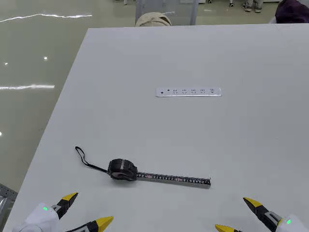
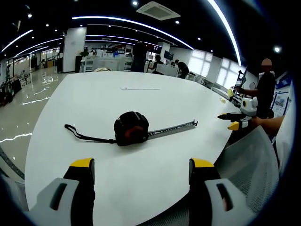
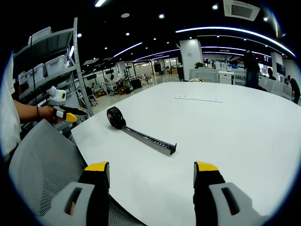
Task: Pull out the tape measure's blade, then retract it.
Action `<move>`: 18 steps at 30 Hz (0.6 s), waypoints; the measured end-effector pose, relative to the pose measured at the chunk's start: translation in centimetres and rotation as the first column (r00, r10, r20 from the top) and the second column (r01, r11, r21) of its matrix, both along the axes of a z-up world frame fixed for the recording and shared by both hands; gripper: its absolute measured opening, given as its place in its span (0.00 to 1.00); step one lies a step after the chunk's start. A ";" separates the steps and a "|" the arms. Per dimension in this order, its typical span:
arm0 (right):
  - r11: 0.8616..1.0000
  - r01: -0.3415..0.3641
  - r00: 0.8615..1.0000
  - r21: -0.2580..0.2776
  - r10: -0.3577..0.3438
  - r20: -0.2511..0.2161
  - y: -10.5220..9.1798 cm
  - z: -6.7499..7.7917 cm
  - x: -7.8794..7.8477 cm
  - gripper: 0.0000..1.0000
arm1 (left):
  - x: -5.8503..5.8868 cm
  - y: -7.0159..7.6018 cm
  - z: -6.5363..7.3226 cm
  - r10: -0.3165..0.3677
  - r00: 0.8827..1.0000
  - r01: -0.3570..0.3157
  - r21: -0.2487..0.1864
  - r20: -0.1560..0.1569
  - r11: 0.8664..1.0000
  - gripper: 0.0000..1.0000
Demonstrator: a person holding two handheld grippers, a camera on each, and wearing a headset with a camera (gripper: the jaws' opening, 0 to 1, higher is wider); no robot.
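Lying near the table's (image 1: 231, 140) front edge, the tape measure (image 1: 122, 169) sits at approx 12 o'clock from the left gripper (image 1: 90, 209). Its blade (image 1: 174, 179) is already part-way out, running toward 3 o'clock. The hook end (image 1: 208, 182) is at approx 11 o'clock from the right gripper (image 1: 235, 213). The strap (image 1: 86, 159) trails off to 10 o'clock, and a power strip (image 1: 189, 92) lies well beyond at 12. Both grippers have jaws spread wide, empty, clear of the tape.

Step in hand is prob. the retract, or a further pull first. L should clamp the case by its flat sides w/o tipping it. R should pinch the blade just behind the hook, keep it in line w/ the case mouth, and feed it back slowly so it doesn't whip or kink.
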State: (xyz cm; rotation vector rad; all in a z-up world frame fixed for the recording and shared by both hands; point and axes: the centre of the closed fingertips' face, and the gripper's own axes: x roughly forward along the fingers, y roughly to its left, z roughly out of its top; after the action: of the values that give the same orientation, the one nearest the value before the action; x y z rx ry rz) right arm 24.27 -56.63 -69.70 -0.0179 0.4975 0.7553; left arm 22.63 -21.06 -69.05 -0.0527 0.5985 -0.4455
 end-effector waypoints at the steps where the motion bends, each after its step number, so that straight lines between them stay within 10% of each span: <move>1: 1.000 -0.001 1.000 0.001 0.001 0.000 0.1 0.0 0.0 0.73 | 0.1 0.0 0.0 0.001 1.000 -0.001 0.004 -0.001 1.000 0.81; 18: 1.000 -0.004 1.000 0.004 0.004 0.030 0.3 0.6 0.6 0.72 | 1.4 -0.7 0.3 0.010 1.000 -0.010 0.021 -0.007 1.000 0.81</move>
State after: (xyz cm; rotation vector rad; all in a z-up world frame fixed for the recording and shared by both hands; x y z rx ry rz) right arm 24.88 -56.35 -69.07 -0.0262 0.4671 0.7593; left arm 24.03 -21.80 -68.76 -0.0378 0.6099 -0.4291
